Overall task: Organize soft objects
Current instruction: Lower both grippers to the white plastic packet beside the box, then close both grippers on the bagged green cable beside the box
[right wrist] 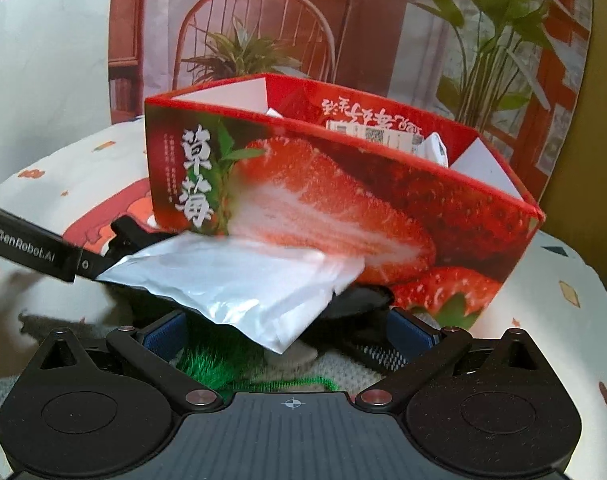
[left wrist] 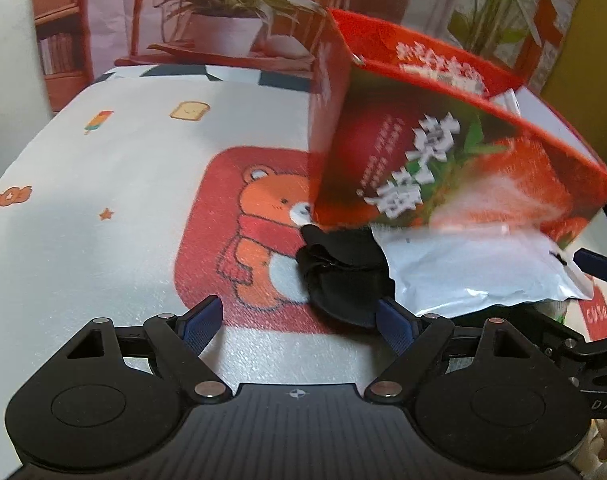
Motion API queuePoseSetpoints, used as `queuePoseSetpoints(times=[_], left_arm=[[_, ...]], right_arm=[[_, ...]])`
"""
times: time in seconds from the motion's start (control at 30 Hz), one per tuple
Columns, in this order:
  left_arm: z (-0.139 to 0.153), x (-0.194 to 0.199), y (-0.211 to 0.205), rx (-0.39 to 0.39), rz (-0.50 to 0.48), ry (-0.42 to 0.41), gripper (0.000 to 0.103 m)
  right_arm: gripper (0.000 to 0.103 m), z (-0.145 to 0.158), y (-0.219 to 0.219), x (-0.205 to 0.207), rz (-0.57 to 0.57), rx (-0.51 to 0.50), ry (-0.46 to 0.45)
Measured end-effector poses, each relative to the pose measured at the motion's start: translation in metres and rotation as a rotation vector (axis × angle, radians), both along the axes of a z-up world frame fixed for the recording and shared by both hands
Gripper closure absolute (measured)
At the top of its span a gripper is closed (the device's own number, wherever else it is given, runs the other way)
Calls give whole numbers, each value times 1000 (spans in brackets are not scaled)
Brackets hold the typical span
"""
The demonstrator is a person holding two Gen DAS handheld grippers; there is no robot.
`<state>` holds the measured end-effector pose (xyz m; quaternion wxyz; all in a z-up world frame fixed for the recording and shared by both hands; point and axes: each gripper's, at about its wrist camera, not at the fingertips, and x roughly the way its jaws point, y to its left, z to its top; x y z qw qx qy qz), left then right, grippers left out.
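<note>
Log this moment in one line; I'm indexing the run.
left claw: open, empty | red strawberry-print cardboard box: upright | white plastic pouch: before box | black fabric item: beside pouch

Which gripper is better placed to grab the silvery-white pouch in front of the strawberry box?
Right, probably. The pouch sits centred ahead of the right gripper, its corner between the open fingers. The left gripper, also open, has the pouch off to its right, with a black cloth nearer.
</note>
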<state>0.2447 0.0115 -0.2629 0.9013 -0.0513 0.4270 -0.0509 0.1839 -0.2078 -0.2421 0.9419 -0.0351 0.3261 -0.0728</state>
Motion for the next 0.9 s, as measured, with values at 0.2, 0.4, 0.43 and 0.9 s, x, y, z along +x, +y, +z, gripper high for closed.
queuePoseSetpoints(times=[0.2,0.4,0.43,0.9], left_arm=[[9,0,11,-27,56,-54,19],[13,2,15,-59,58,-87,26],[13,3,14,-62,48,-92,28],[8,28,-11,-102,-191,-125,43]], right_arm=[[1,11,-6,9,1,-6,-53],[16,18,-21,14,0,33,-86],[18,17,-23,15,2,37,-84],[45,13,-27,25,67,62,-64]])
